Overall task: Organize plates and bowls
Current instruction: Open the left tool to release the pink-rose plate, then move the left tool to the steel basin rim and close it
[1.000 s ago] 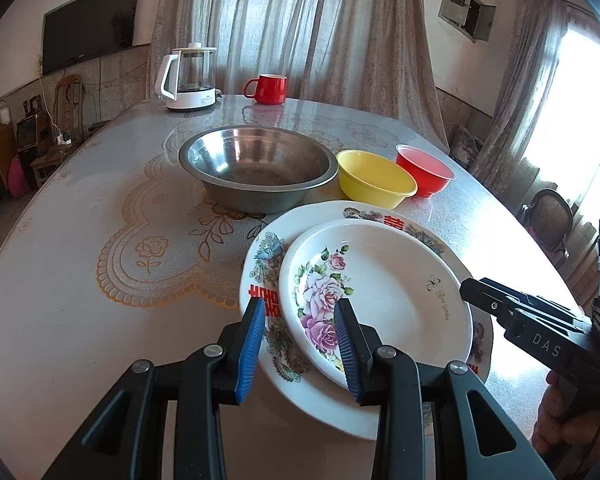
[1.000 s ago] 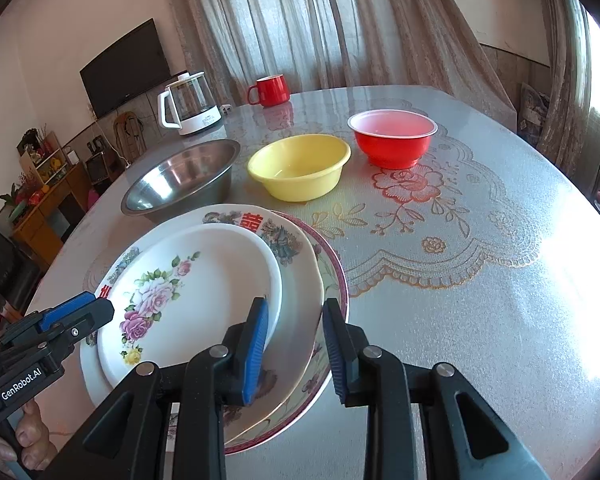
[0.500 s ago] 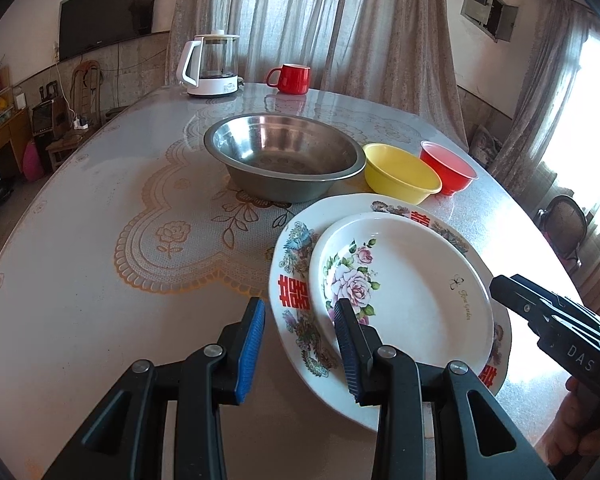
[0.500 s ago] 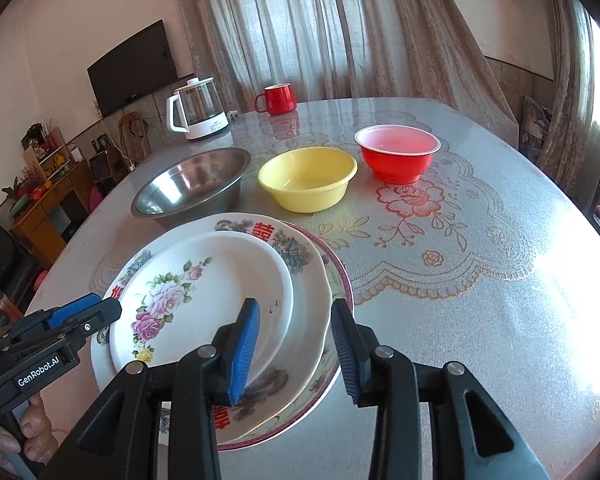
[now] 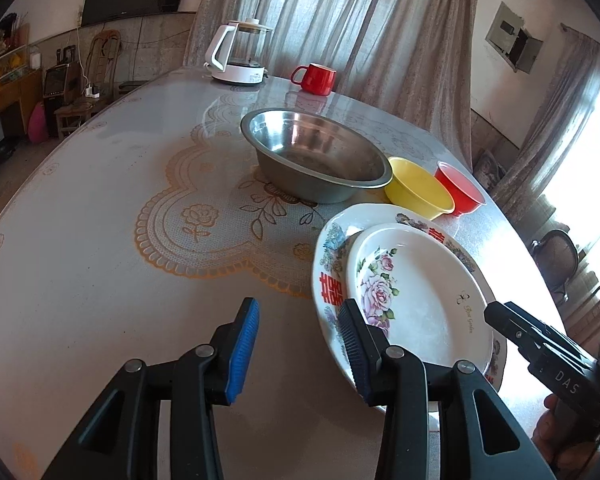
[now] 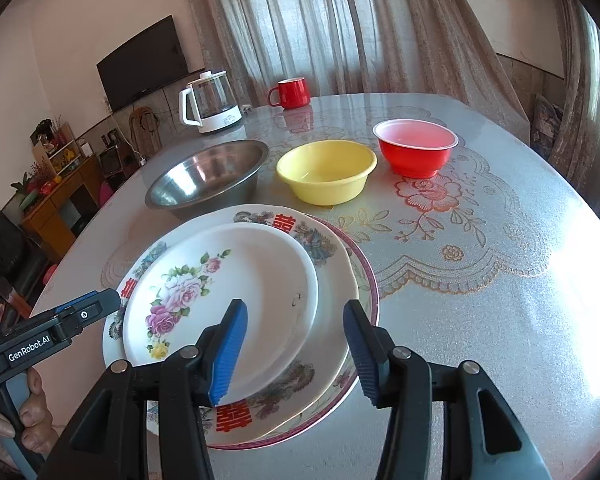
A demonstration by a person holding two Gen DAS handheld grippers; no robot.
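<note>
Jaws opening; left gripper (image 6: pixel 100 306) reads "GenRobot.AI".

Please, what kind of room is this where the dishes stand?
Most likely a dining or living room in a home. A large round table with a lace-patterned cover carries a white electric kettle, a black flat television hangs on the wall, and long beige curtains cover the window.

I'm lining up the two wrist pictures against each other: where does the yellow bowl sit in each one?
Left wrist view: the yellow bowl is right of centre, between the steel bowl and the red bowl.
Right wrist view: the yellow bowl is at centre, above the plate stack, again between the steel bowl and the red bowl.
Shared landmark: the red mug at the table's far edge.
</note>
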